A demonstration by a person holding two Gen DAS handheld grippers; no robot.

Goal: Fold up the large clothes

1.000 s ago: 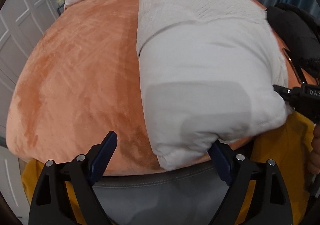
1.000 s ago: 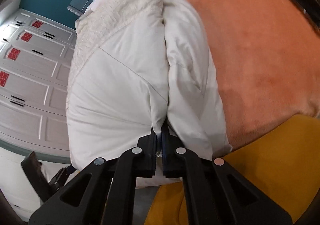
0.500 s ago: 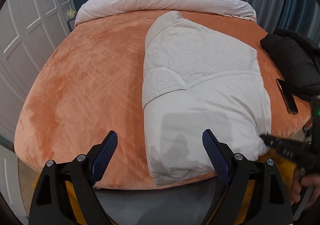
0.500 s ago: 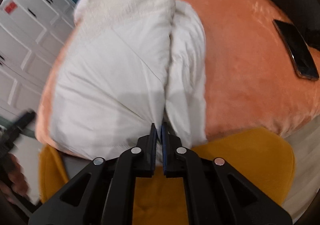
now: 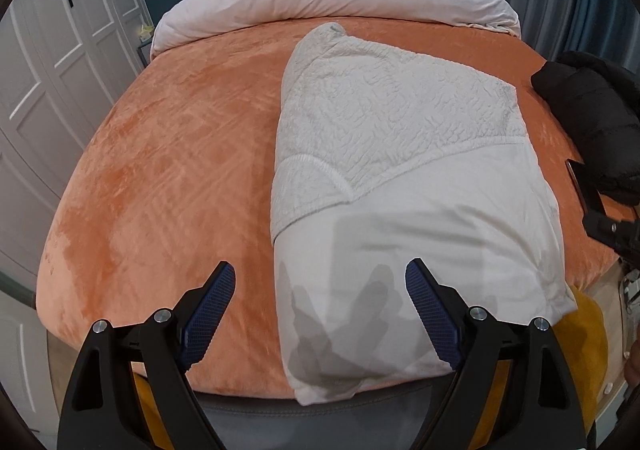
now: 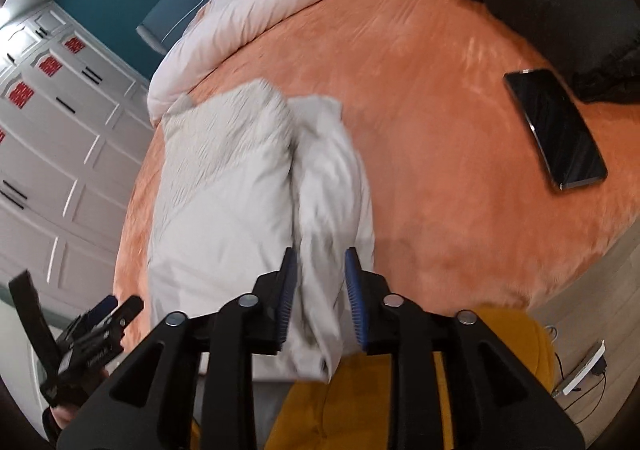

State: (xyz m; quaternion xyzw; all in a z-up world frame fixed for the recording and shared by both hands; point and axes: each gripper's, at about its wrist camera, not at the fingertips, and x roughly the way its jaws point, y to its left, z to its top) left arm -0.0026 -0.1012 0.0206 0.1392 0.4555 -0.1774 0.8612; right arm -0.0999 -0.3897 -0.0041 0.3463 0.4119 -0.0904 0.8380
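both hands have pulled up and back since the earlier frames, so more of the orange plush bed [image 5: 168, 178] shows, and the right tongs [image 6: 318, 298], pressed together on the cloth a second ago, are opening now. the big white padded garment with a textured fleece upper part [image 5: 400, 186] lies folded lengthwise on the bed, its near end hanging a little over the bed edge above a yellow cushion [image 6: 500, 378]. a fold of it sits between the right pads, apparently no longer pinched; blur makes contact hard to call. left tongs [image 5: 320, 314] are spread wide and empty, hovering above the garment's near end.

judgement: this is the release after a fold. do it well by letting the jaws open fully before lifting clear, so the fold doesn't drag or flip back. next grab should take both near corners evenly. watch the black phone [image 6: 556, 130] and black puffy jacket [image 5: 592, 122] to the right.
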